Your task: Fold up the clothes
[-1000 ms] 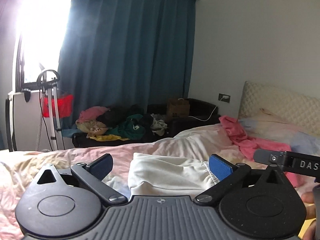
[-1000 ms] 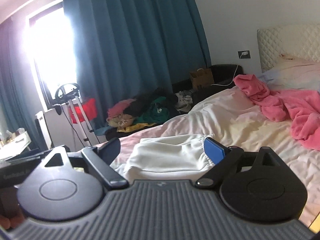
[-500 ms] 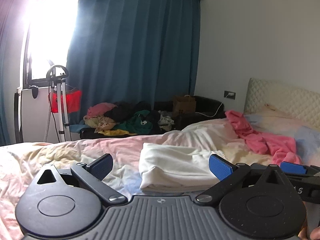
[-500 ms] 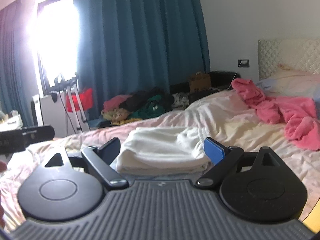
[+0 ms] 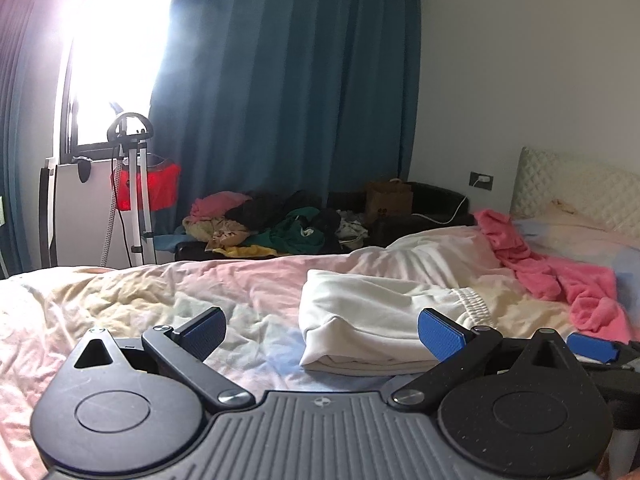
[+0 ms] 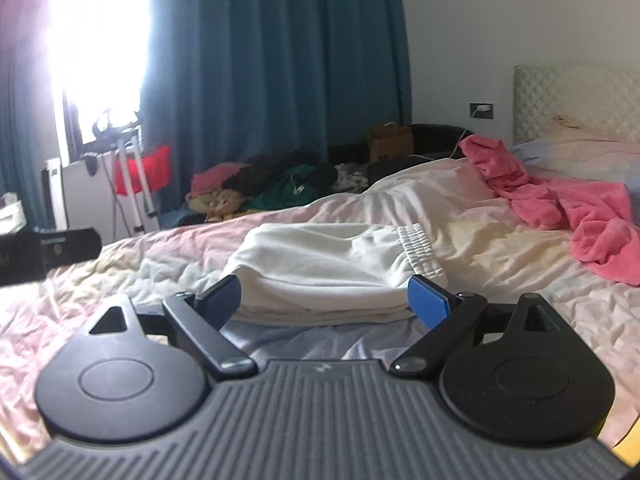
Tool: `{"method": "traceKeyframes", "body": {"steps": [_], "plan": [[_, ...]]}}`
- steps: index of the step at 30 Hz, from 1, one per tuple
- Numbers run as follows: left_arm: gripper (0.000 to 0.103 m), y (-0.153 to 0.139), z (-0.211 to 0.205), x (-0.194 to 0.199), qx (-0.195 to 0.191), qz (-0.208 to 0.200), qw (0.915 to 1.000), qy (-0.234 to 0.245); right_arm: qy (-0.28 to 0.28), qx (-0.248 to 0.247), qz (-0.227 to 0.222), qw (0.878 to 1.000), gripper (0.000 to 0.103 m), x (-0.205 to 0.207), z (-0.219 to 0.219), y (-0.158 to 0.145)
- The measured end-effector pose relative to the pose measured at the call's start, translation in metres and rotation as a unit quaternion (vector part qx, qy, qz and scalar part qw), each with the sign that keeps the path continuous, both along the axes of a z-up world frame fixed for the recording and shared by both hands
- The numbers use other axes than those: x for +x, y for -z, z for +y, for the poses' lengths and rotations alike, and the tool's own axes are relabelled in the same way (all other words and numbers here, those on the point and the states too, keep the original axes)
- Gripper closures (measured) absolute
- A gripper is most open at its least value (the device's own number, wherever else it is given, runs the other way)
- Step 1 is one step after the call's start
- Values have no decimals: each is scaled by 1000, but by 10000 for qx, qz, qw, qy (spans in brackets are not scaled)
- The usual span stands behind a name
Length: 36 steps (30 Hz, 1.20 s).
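A folded white garment (image 5: 372,320) with an elastic waistband lies on the bed (image 5: 120,304). My left gripper (image 5: 322,334) is open, low over the sheet, with the garment's near left corner ahead between its fingers, apart from the pads. In the right wrist view the same white garment (image 6: 328,264) fills the gap ahead of my right gripper (image 6: 326,302), which is open wide; its blue pads stand at the near fold's two ends, and touch is unclear. The right gripper's fingertip (image 5: 592,346) shows at the left view's right edge.
A pink towel (image 6: 568,196) lies crumpled on the bed to the right, near the pillows and headboard (image 6: 576,100). Beyond the bed sits a heap of mixed clothes (image 5: 276,224) on a dark couch. A garment steamer stand (image 5: 134,184) stands by the bright window.
Both grippers have sunk toward the bed and closed in on the white garment, which now looks larger and nearer. Both grippers stayed open.
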<state>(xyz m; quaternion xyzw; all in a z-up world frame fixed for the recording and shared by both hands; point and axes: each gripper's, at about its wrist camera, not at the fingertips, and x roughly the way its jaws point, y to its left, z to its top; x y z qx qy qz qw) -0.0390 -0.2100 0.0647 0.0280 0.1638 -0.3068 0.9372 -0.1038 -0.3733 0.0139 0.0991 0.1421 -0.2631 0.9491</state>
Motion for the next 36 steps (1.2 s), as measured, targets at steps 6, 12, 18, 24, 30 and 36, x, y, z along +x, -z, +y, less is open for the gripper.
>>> {"method": "traceKeyframes", "body": {"steps": [6,12,18,24,30,36], "plan": [[0,10,-3,7,66,137,9999,-47,-36,61,29,10000,11,0,-2,2],[0,14,-4,10,88,181,9998,-62,-70,63,93,9999,11,3,-2,2],[0,12,-4,5,95,110,9999,-73,-117,87,160,9998,11,5,-3,2],[0,10,-4,1,114,45,9999,-53,-143,90,197,9997,11,6,-2,3],[0,8,-2,0,115,9,9999,-101,-154,81,213,9996,11,6,-1,3],[0,8,-2,-2,124,-23,9998,-125,-164,88,208,9996,11,6,-1,3]]}}
